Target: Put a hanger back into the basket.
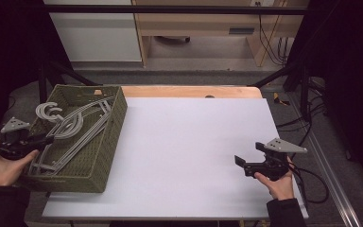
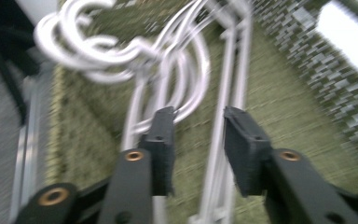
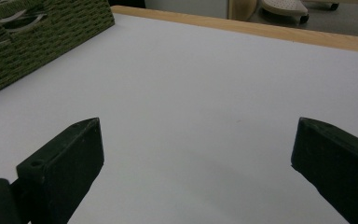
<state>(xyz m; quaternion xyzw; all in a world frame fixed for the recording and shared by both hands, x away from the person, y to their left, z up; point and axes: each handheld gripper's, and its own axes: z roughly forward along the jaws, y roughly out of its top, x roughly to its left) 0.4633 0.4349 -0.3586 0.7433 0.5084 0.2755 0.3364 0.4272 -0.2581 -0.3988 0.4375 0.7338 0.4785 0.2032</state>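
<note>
A green woven basket (image 1: 116,124) stands at the table's left and holds several pale grey clothes hangers (image 1: 75,125) lying in a stack, hooks towards the far left corner. My left gripper (image 1: 48,138) reaches in over the basket's left wall, just above the hangers. In the left gripper view its jaws stand apart, the gripper (image 2: 198,135) open over the blurred hangers (image 2: 168,70); one hanger's straight bars run under the gap and neither pad presses on them. My right gripper (image 1: 240,161) rests low over the bare white table at the right, the gripper (image 3: 196,154) wide open with nothing between its jaws.
The white tabletop (image 1: 184,142) spreads between the basket and my right hand, with a wooden strip (image 1: 194,91) along its far edge. The basket's side (image 3: 28,42) is in the right gripper view at far left. Cables (image 1: 307,184) trail off the table's right edge.
</note>
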